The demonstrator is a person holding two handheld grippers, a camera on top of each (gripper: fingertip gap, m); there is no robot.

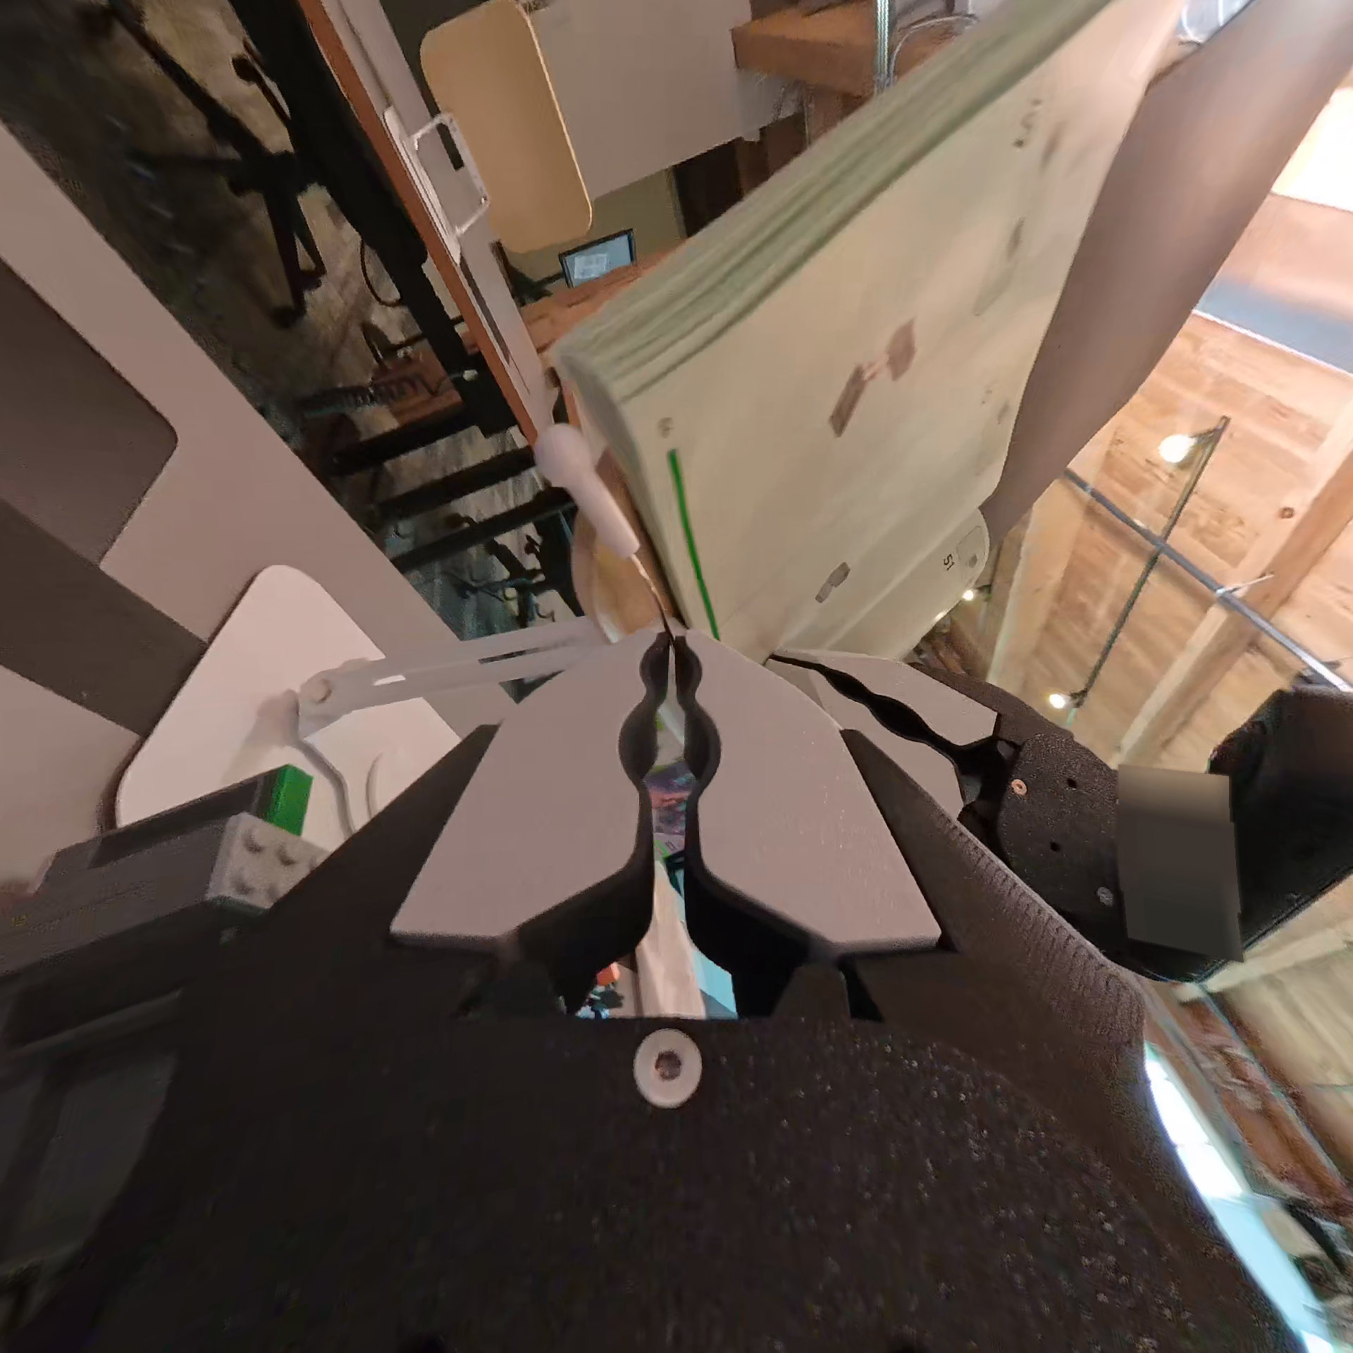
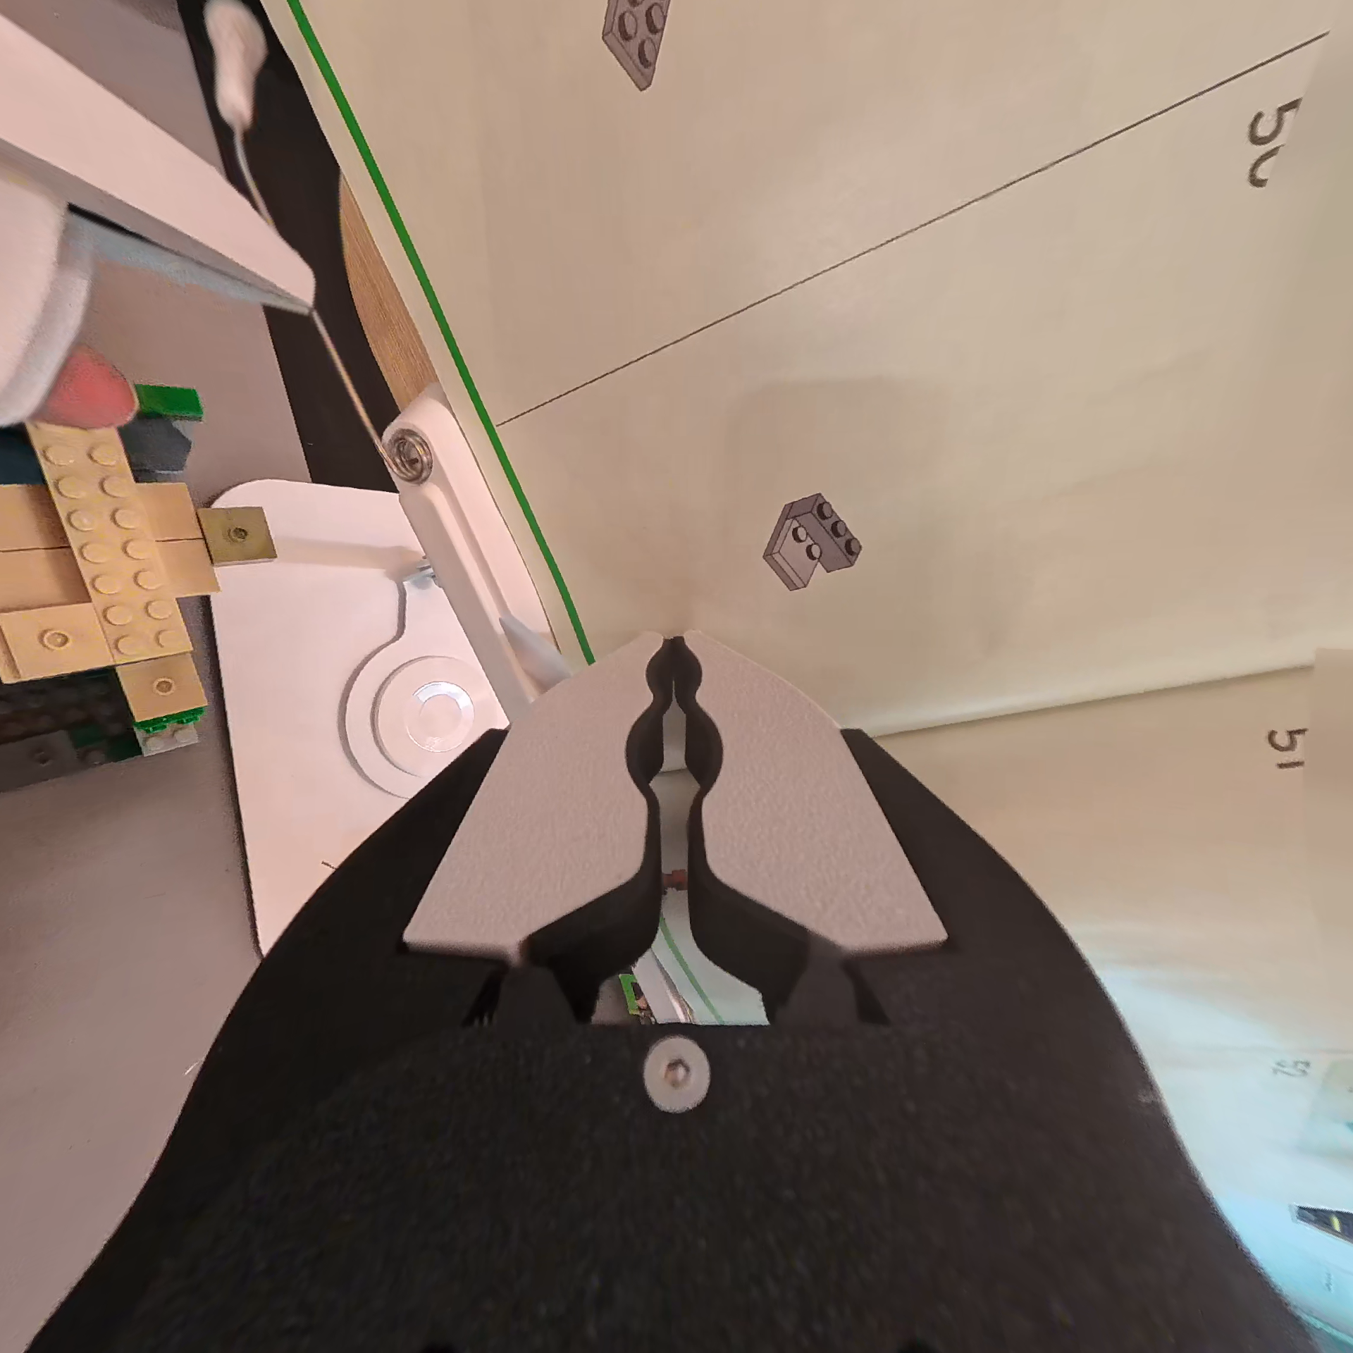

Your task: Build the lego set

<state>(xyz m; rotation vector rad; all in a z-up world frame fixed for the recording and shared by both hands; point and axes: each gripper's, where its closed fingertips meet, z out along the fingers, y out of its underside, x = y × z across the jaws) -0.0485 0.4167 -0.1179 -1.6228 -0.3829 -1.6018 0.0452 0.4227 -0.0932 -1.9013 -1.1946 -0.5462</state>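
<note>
**Two grippers closed on the instruction booklet**

Two grippers meet at the lower edge of the open instruction booklet [image 2: 915, 351]. In the right wrist view, the right gripper [image 2: 674, 643] has its jaws pressed together at the tips, pinching a cream page near the fold. In the left wrist view, the left gripper [image 1: 670, 648] also has its jaws closed at the tips, on the page edge close to the booklet's thick green-edged stack of pages [image 1: 732, 293]. The right gripper [image 1: 900, 695] shows just beside it, jaws together.

The pages carry printed grey brick diagrams [image 2: 811, 543], a thin dividing line, a green border line [image 2: 439, 307] and small step numbers in the margin; the text is not recorded here.

The partly built lego model [image 2: 110, 571], tan plates over green and dark grey bricks, stands on the grey bench [image 2: 110, 915] to the left, apart from both grippers. A white lamp base [image 2: 315, 732] with a jointed arm [image 2: 454, 527] sits between model and booklet.
</note>
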